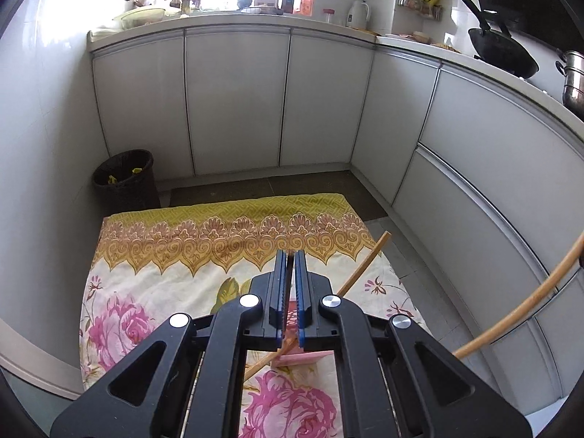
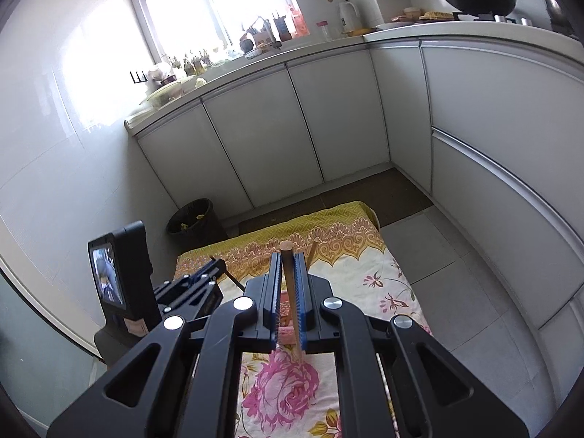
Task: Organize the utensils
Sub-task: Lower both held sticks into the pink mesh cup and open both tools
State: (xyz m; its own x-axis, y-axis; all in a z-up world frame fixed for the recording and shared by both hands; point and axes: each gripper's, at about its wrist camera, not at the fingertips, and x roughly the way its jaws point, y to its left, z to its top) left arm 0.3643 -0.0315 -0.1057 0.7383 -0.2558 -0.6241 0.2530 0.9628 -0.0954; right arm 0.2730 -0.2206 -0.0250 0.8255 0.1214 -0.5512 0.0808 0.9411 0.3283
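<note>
The left gripper (image 1: pixel 291 255) has its jaws nearly closed, and a thin wooden chopstick (image 1: pixel 365 268) passes between them near their base, so I judge it is held there; its far end points up and to the right over the floral cloth (image 1: pixel 164 284). The right gripper (image 2: pixel 290 255) is also narrow and holds a thicker wooden stick (image 2: pixel 288 277), which stands along the fingers with its round end just above the tips. In the left wrist view this stick (image 1: pixel 529 303) appears as a long curved bar on the right side. Under both grippers a small pink object (image 1: pixel 303 358) lies on the cloth, but I cannot tell what it is. Beyond the cloth there are white cabinets (image 1: pixel 237 98) and a dark bin (image 1: pixel 126 179). The step seems to be carrying, each gripper with one utensil. The next move calls for a place to put them together, which these views do not show.
</note>
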